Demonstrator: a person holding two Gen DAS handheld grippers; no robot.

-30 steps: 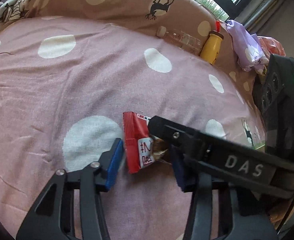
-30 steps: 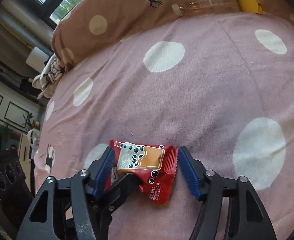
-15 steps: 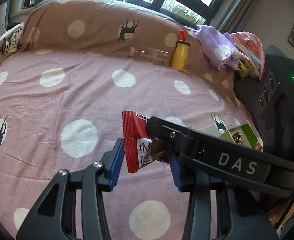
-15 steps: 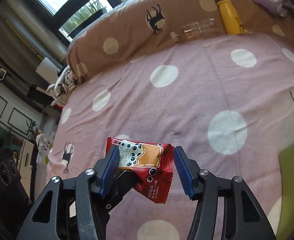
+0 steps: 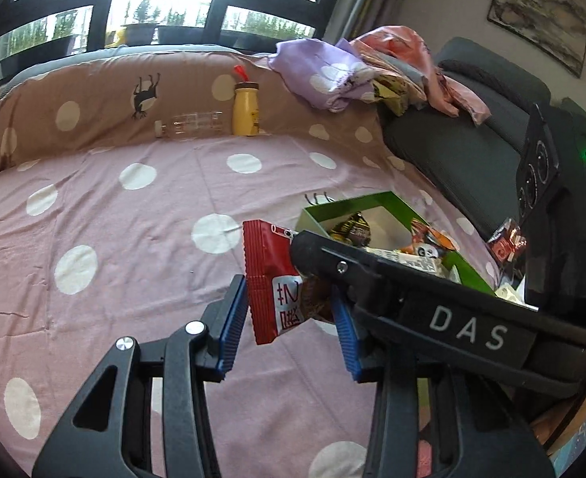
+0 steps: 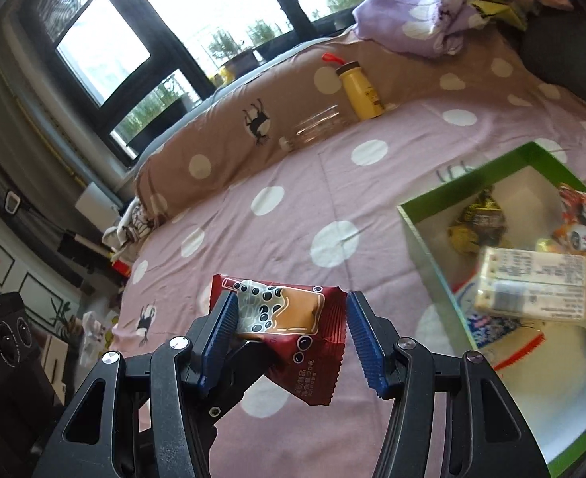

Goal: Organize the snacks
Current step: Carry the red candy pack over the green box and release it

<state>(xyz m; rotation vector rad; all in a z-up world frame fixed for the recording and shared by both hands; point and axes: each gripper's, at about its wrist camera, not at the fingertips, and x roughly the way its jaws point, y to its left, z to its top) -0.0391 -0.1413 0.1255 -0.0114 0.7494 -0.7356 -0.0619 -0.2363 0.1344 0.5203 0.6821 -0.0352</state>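
Note:
One red snack packet [image 5: 269, 263] with a bubble-tea picture [image 6: 293, 310] hangs above the pink dotted bedspread [image 5: 133, 239], held from two sides. My left gripper [image 5: 289, 326] is shut on it, blue pads against its edges. My right gripper [image 6: 291, 326] is also shut on it. The right gripper's black finger [image 5: 372, 275] reaches in from the right in the left wrist view. Under the packet in the right wrist view shows the left gripper's finger [image 6: 249, 362]. An open green box [image 5: 372, 199] holding several snacks lies just right of the packet [image 6: 424, 255].
A yellow bottle [image 5: 245, 109] and a clear bottle [image 5: 191, 123] lean on the brown pillow [image 5: 94, 107] at the back. Purple and pink cloths [image 5: 325, 75] are heaped on a dark seat [image 5: 472, 151]. Another red packet [image 5: 506, 241] lies right of the box.
Both grippers have lifted the red packet off the bedspread and carried it right. The green box has come into view. The right jaws have narrowed onto the packet.

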